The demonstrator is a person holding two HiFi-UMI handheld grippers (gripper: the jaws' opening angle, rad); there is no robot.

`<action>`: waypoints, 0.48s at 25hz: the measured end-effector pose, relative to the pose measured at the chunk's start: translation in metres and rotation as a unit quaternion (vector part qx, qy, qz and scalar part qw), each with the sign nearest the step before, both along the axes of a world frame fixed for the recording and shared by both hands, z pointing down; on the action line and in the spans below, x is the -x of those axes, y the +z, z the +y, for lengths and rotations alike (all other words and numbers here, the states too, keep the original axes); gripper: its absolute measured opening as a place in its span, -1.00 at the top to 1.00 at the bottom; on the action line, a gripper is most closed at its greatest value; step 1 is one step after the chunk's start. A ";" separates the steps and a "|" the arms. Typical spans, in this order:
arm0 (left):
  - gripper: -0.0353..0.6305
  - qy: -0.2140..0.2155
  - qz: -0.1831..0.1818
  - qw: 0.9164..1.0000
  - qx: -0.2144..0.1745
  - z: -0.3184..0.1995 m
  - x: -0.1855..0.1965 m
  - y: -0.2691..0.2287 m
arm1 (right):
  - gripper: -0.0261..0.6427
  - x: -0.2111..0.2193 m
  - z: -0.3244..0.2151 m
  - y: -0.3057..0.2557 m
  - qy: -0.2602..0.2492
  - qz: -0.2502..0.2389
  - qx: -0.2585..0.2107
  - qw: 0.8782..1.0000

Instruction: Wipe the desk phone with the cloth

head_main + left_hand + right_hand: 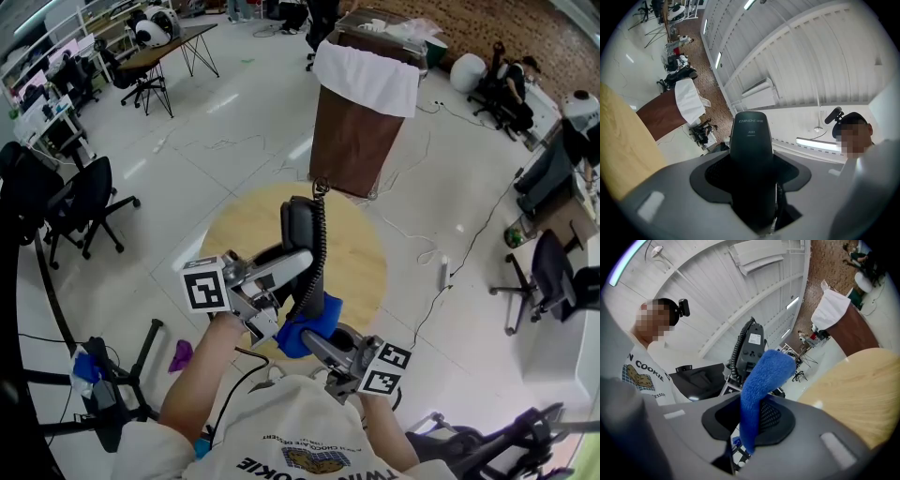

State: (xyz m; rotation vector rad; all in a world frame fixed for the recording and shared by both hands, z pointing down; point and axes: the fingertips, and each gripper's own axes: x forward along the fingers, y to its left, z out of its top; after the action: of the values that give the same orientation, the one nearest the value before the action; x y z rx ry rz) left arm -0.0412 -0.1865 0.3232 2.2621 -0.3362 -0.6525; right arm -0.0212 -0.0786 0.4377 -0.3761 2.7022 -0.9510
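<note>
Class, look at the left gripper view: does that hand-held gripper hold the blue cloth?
No, the left hand-held gripper clamps a black phone handset instead.

A round, pale wooden table (361, 258) is standing on the glossy white floor (234, 131), which is also carrying a brown bin (352, 141) with a white liner (366, 80) just beyond the table's far edge and a white cable (424, 251) trailing to its right.
</note>
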 end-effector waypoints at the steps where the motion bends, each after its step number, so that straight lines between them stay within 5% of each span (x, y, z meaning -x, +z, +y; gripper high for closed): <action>1: 0.14 0.000 0.002 1.000 0.001 0.000 0.000 0.000 | 0.75 -0.001 0.000 0.000 0.001 0.000 -0.001 1.000; 12: 0.14 -0.031 -0.012 0.999 0.009 -0.002 0.009 0.009 | 0.75 -0.023 -0.011 0.003 0.039 0.012 0.011 0.999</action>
State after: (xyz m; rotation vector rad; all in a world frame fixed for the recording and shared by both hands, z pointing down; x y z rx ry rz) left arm -0.0506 -0.1887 0.3323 2.2519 -0.4235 -0.6534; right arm 0.0017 -0.0893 0.4407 -0.4964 2.6790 -0.9611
